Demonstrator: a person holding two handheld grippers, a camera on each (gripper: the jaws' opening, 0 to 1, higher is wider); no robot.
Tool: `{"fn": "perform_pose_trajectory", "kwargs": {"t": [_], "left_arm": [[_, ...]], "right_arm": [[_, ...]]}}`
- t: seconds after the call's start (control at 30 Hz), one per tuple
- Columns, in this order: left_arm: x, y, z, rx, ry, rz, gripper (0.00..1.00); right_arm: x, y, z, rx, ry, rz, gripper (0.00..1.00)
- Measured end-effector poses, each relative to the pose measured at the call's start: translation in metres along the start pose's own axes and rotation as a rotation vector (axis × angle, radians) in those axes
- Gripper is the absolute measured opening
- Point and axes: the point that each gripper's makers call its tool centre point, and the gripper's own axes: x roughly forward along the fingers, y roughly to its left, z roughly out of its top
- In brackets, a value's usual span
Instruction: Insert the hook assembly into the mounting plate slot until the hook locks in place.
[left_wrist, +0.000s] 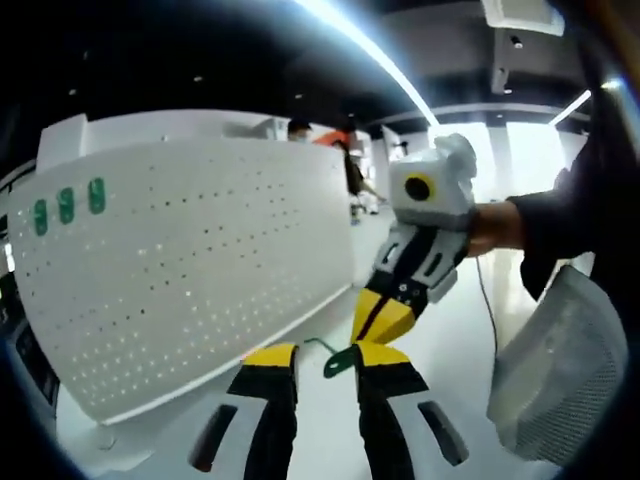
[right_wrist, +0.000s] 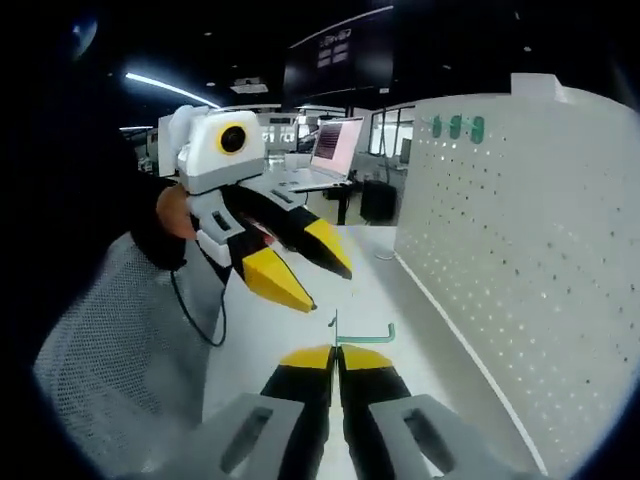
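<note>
A white perforated mounting plate (left_wrist: 190, 270) stands upright on the table, also visible on the right of the right gripper view (right_wrist: 530, 250). Three green hooks (left_wrist: 65, 205) sit in its top corner (right_wrist: 455, 127). My right gripper (right_wrist: 335, 355) is shut on a thin green hook assembly (right_wrist: 365, 335), which sticks out past its tips. In the left gripper view the right gripper (left_wrist: 380, 322) comes in from the right, carrying the green hook (left_wrist: 335, 362) between my left gripper's (left_wrist: 325, 355) open jaws. The left gripper (right_wrist: 330, 290) hovers open just above the hook.
A white mesh chair back (left_wrist: 560, 370) stands beside the table (right_wrist: 110, 350). A laptop (right_wrist: 335, 145) sits on a desk further back. The white tabletop (right_wrist: 400, 290) runs along the plate's foot. People (left_wrist: 300, 130) stand behind the plate.
</note>
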Motion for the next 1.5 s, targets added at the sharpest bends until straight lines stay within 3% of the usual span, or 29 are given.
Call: {"fn": "perform_pose_trajectory", "kwargs": {"t": [0.67, 1.0, 1.5], "left_arm": [[0.007, -0.029, -0.019, 0.052, 0.09, -0.132, 0.18], [0.005, -0.026, -0.016, 0.015, 0.075, -0.13, 0.11], [0.004, -0.026, -0.015, 0.023, 0.077, -0.131, 0.08]], "right_arm": [[-0.006, 0.022, 0.007, -0.022, -0.013, 0.124, 0.0], [-0.013, 0.023, 0.02, -0.004, -0.071, 0.125, 0.0], [-0.013, 0.022, 0.015, -0.016, -0.054, 0.114, 0.0]]}}
